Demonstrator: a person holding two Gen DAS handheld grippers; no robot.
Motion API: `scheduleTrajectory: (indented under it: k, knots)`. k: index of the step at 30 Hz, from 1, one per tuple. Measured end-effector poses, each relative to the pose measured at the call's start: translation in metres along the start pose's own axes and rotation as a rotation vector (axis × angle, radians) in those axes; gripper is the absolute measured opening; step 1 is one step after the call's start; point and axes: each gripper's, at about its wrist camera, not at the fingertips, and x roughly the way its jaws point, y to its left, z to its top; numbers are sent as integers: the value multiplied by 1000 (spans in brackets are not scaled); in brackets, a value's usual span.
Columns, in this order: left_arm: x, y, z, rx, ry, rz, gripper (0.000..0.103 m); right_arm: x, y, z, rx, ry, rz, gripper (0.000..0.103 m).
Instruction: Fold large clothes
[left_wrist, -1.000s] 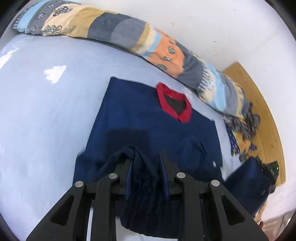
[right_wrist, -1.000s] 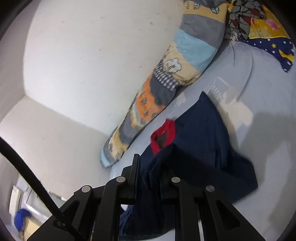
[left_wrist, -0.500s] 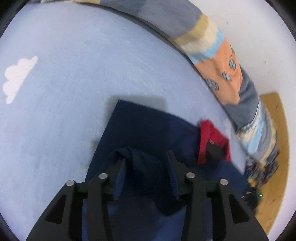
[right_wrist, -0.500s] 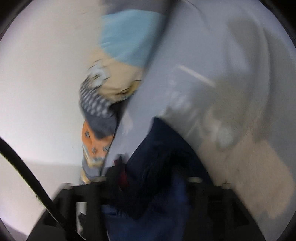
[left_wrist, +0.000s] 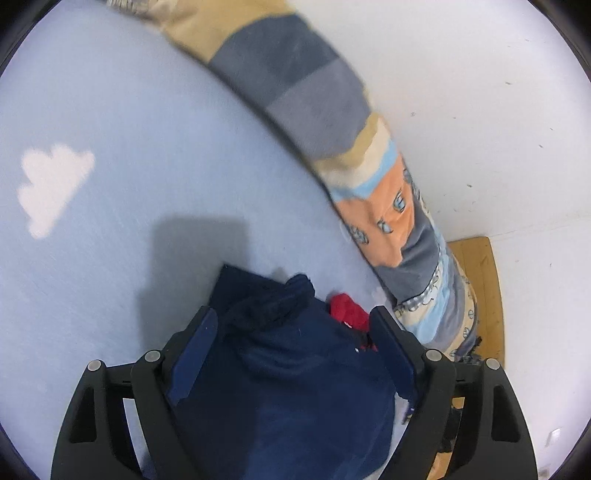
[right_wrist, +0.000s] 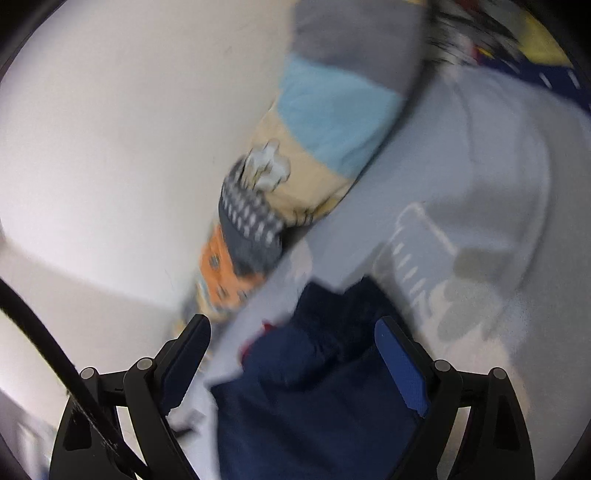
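A navy garment (left_wrist: 288, 376) with a red collar (left_wrist: 349, 312) lies doubled over on the pale blue bed sheet (left_wrist: 110, 129). My left gripper (left_wrist: 293, 325) hovers over its bunched far edge, jaws opening; the cloth lies between the blue pads (left_wrist: 192, 350) and neither presses on it. In the right wrist view the same navy garment (right_wrist: 314, 398) sits under my right gripper (right_wrist: 293, 334), whose jaws are also opening wide, with the cloth loose between the pads (right_wrist: 400, 365). This view is blurred.
A long striped patchwork bolster (left_wrist: 306, 107) runs along the white wall (left_wrist: 480, 92) behind the garment. A wooden board (left_wrist: 480, 273) shows at the right. A patterned yellow and navy cloth (right_wrist: 535, 48) lies at the bed's far corner. A black cable (right_wrist: 48, 354) crosses the right view.
Both grippers carried the garment's lower edge toward the collar end, sank, and opened from shut on the cloth. The fabric dropped onto the garment's upper part.
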Motion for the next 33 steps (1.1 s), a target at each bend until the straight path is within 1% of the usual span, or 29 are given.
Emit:
scheduleTrajectory:
  k: [2, 3, 4, 5, 6, 7, 8, 9, 10, 11, 12, 13, 14, 15, 16, 17, 18, 19, 20, 21, 22, 23, 24, 25, 26, 28, 30, 31, 33]
  knots:
    - [-2, -19, -11, 122, -7, 63, 83, 14, 22, -18, -137, 42, -51, 92]
    - [0, -30, -20, 191, -12, 99, 83, 25, 36, -29, -217, 69, -92, 90]
    - [6, -46, -34, 289, -19, 145, 83, 29, 45, -39, -275, 78, -113, 83]
    - [12, -56, -46, 358, -20, 167, 83, 38, 55, -51, -337, 91, -123, 78]
    - [23, -69, -62, 446, -11, 184, 83, 50, 68, -64, -403, 119, -141, 76]
    - [33, -77, -72, 493, -6, 195, 83, 66, 79, -77, -464, 152, -167, 69]
    - [45, -82, -83, 536, -3, 204, 83, 77, 87, -90, -506, 175, -170, 63]
    - [54, -83, -91, 562, 7, 201, 83, 89, 94, -100, -541, 204, -148, 61]
    - [70, -86, -96, 574, 17, 202, 83, 104, 100, -109, -573, 235, -149, 59]
    - [81, -85, -98, 577, 21, 217, 83, 114, 101, -112, -591, 240, -163, 57]
    - [94, -82, -96, 583, 18, 264, 83, 126, 97, -111, -609, 236, -190, 57]
    - [106, -79, -93, 590, 7, 338, 83, 139, 86, -104, -603, 234, -251, 53]
    - [118, -69, -89, 585, -2, 440, 83, 145, 71, -94, -566, 226, -316, 47]
    - [124, -55, -83, 565, -5, 511, 82, 148, 46, -78, -504, 206, -415, 41]
    - [128, -42, -79, 545, 11, 528, 79, 149, 31, -67, -466, 199, -474, 1]
    - [126, -27, -74, 515, 27, 504, 79, 144, 13, -57, -406, 202, -482, 0]
    - [120, -23, -73, 516, 18, 485, 79, 132, -6, -46, -288, 195, -390, 0]
    - [116, -22, -74, 527, 11, 483, 79, 128, -10, -42, -254, 195, -376, 0]
    - [112, -22, -74, 533, 5, 494, 79, 124, -8, -41, -263, 189, -392, 0]
    - [107, -24, -74, 528, -6, 493, 79, 119, 2, -44, -307, 170, -439, 0]
    - [99, -27, -74, 515, -19, 462, 79, 116, 14, -49, -345, 152, -458, 12]
    - [93, -31, -75, 503, -26, 435, 79, 114, 28, -55, -378, 142, -439, 25]
    - [86, -37, -79, 491, -32, 401, 79, 112, 47, -65, -427, 138, -397, 32]
    - [80, -44, -83, 496, -35, 364, 79, 110, 61, -74, -475, 142, -374, 40]
    - [76, -56, -92, 520, -38, 316, 80, 114, 77, -86, -539, 152, -361, 44]
    - [78, -69, -103, 562, -41, 305, 81, 128, 105, -110, -673, 174, -371, 45]
    - [87, -71, -109, 590, -17, 334, 81, 143, 112, -122, -741, 190, -405, 46]
    - [90, -66, -108, 584, -9, 356, 81, 148, 107, -121, -745, 198, -435, 46]
    - [99, -45, -101, 545, 7, 408, 81, 156, 84, -107, -698, 195, -505, 46]
